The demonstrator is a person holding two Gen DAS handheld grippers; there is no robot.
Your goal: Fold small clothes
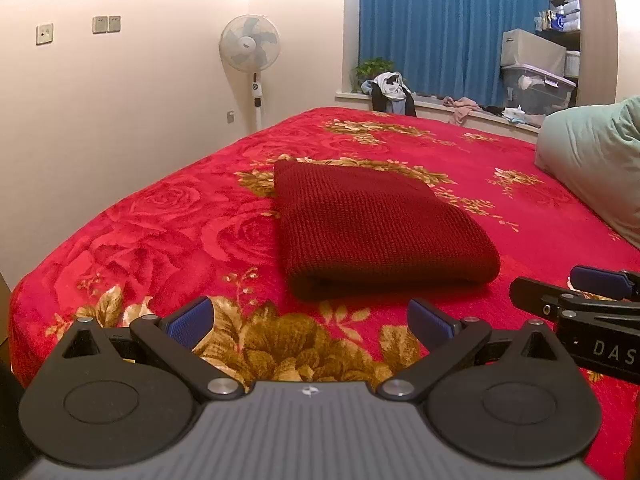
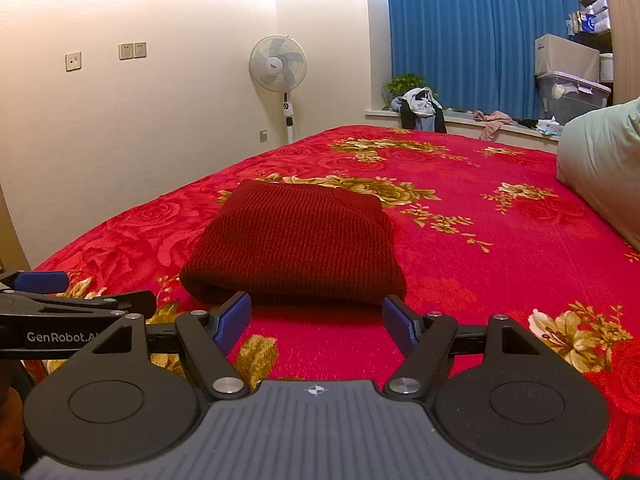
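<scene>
A dark red knitted garment (image 1: 376, 232) lies folded into a thick rectangle on the red floral bedspread (image 1: 160, 232); it also shows in the right wrist view (image 2: 296, 244). My left gripper (image 1: 310, 320) is open and empty, a short way in front of the garment's near folded edge. My right gripper (image 2: 316, 318) is open and empty, its blue fingertips just short of the near edge. Each gripper shows at the other view's side: the right one (image 1: 576, 288) and the left one (image 2: 80, 288).
A pale green pillow (image 1: 596, 160) lies at the bed's right side. A standing fan (image 1: 250, 44) is by the wall beyond the bed. A windowsill under blue curtains (image 1: 448, 28) holds loose clothes (image 1: 390, 90), a plant and storage boxes (image 1: 536, 80).
</scene>
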